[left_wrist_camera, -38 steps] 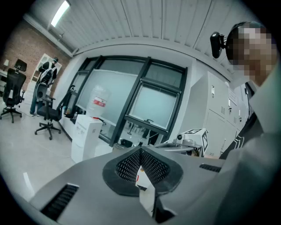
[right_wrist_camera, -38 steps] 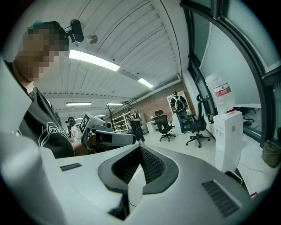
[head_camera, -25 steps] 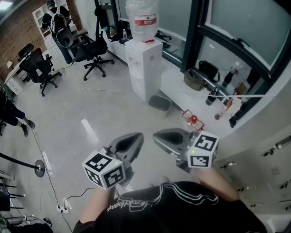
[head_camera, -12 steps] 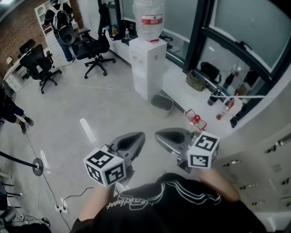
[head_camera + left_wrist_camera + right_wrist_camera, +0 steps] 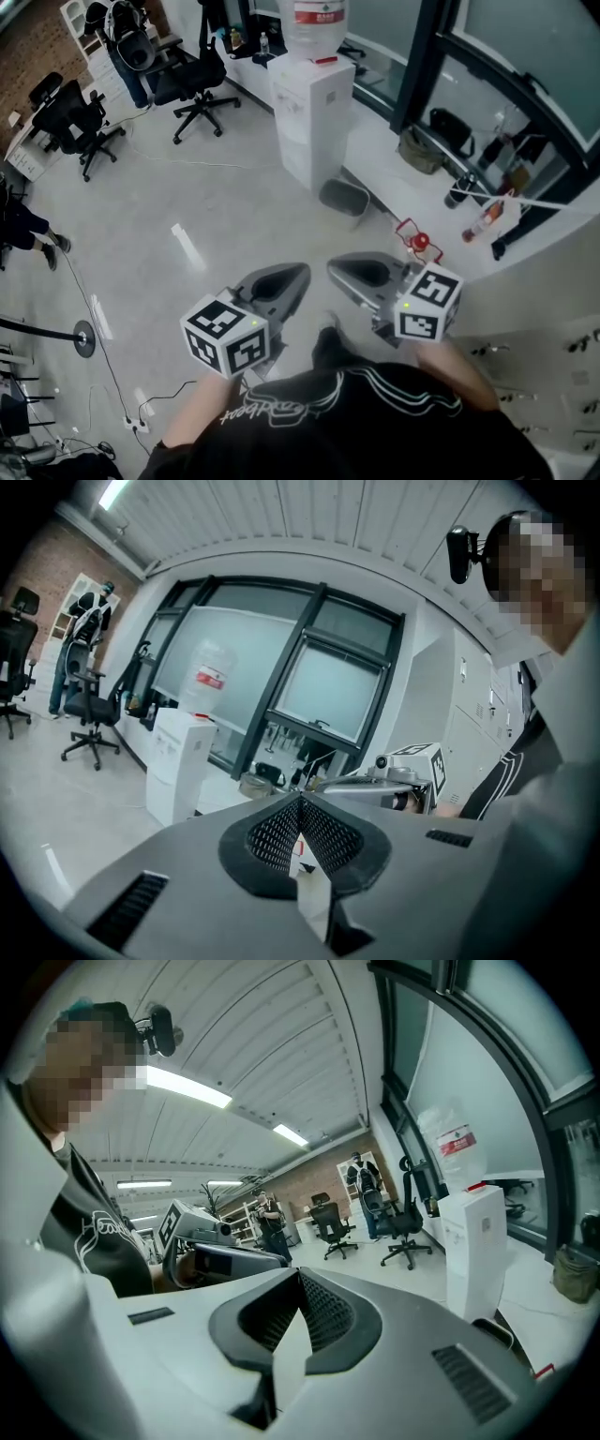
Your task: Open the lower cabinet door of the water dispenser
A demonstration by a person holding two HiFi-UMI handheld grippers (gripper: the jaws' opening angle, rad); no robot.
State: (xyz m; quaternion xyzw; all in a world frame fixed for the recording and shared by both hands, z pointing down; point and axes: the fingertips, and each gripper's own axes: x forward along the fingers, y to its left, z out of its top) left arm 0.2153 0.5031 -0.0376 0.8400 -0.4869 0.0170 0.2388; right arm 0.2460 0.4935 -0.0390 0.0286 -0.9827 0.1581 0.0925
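Note:
The white water dispenser (image 5: 312, 112) stands far ahead by the window wall, a bottle (image 5: 320, 16) on top. Its lower cabinet door (image 5: 307, 155) looks closed. Both grippers hang over the floor, well short of it, side by side. The left gripper (image 5: 292, 277) is shut with nothing in it, and so is the right gripper (image 5: 343, 270). In the left gripper view the dispenser (image 5: 178, 766) shows beyond the closed jaws of the left gripper (image 5: 300, 801). In the right gripper view the dispenser (image 5: 473, 1241) is off to the right of the right gripper (image 5: 300, 1277), whose jaws are also closed.
A grey bin (image 5: 344, 197) sits on the floor just right of the dispenser. A red object (image 5: 419, 242), bottles (image 5: 486, 219) and a bag (image 5: 422, 150) lie along the window ledge. Office chairs (image 5: 195, 82) stand at back left, a stanchion base (image 5: 84, 337) at left.
Both grippers have come forward and down, still side by side and shut. The dispenser now sits higher in the head view, and a foot shows under the grippers.

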